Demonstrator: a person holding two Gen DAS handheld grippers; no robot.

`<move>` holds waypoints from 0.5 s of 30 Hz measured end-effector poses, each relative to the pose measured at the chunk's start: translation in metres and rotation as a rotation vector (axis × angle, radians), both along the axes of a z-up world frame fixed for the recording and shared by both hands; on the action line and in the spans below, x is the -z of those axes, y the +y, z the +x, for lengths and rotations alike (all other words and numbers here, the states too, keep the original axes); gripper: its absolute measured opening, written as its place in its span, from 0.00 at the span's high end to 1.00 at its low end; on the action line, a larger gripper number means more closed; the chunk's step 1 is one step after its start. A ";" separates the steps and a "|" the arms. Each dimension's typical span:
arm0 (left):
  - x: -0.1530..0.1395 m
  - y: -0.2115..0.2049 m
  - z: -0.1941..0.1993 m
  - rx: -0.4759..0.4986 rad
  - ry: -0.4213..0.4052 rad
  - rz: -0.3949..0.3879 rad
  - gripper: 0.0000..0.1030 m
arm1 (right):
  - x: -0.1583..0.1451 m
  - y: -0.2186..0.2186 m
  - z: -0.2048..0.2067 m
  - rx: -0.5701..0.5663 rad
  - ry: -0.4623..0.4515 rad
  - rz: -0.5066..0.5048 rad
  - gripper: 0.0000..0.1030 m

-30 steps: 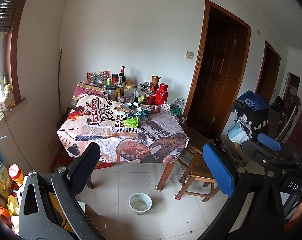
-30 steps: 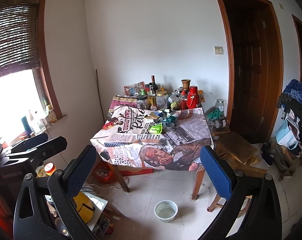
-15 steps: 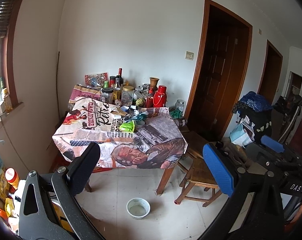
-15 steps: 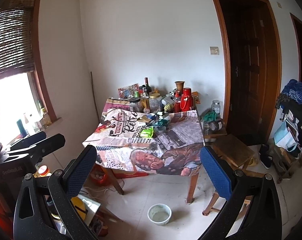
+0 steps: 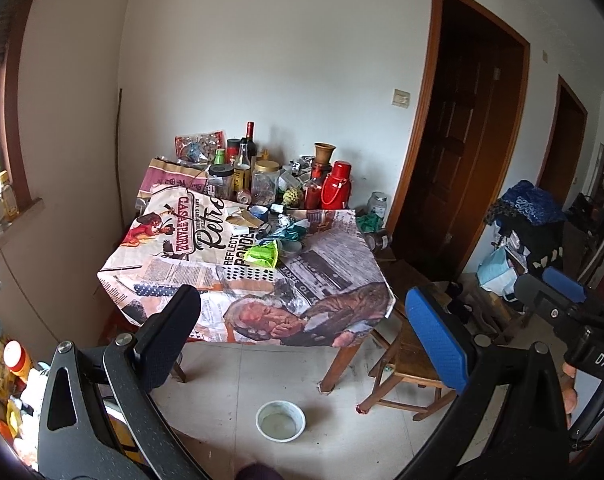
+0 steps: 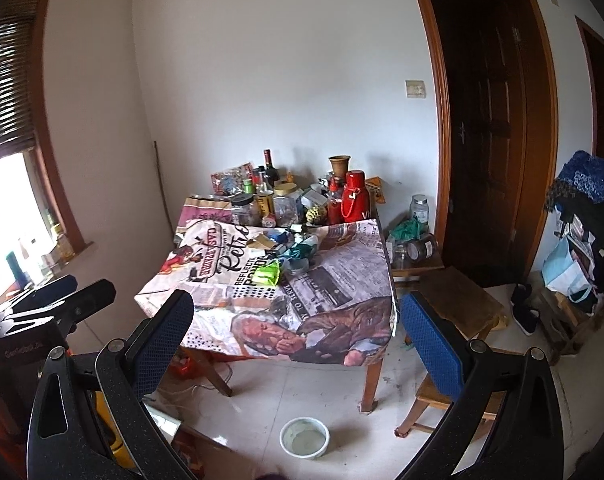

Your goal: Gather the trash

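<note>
A table [image 5: 334,276] [image 6: 342,276] draped in a newspaper-print cloth stands against the far wall. On it lie a bright green wrapper [image 5: 264,255] [image 6: 269,273], teal crumpled plastic [image 5: 288,234] [image 6: 298,251], scraps of card and small bits of litter. Bottles, jars and a red flask [image 5: 336,191] [image 6: 354,197] crowd the back edge. My left gripper [image 5: 302,324] is open and empty, well short of the table. My right gripper [image 6: 296,324] is open too, holding nothing. Each gripper shows at the edge of the other's view.
A white bowl [image 5: 280,420] [image 6: 305,438] sits on the tiled floor before the table. A wooden stool [image 5: 406,364] [image 6: 458,306] stands to the right, near dark doors [image 6: 490,120]. Clutter fills the left floor under the window [image 6: 6,120], and piled clothes [image 6: 586,188] sit far right.
Both cameras have moved a little nearer the table and swung so that it sits more to the centre. Both grippers stay open and empty.
</note>
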State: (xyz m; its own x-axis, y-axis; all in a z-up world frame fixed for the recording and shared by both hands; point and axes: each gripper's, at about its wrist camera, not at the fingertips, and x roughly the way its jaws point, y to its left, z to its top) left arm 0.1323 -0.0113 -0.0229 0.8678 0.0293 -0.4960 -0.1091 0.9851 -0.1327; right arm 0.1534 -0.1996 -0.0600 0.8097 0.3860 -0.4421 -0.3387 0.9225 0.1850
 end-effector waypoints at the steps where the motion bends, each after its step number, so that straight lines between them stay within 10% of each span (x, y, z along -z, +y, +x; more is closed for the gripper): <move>1: 0.003 0.006 0.011 0.001 0.001 -0.002 0.00 | 0.002 0.003 0.010 0.005 0.005 0.002 0.00; 15: 0.015 0.102 0.197 0.079 0.050 0.026 0.00 | 0.012 0.080 0.156 0.123 0.125 -0.007 0.00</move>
State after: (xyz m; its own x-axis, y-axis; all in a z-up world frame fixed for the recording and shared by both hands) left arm 0.3291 0.0909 -0.0375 0.8420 -0.0243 -0.5390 -0.0371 0.9940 -0.1028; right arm 0.3089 -0.1194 -0.0722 0.7889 0.2841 -0.5449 -0.1979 0.9569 0.2125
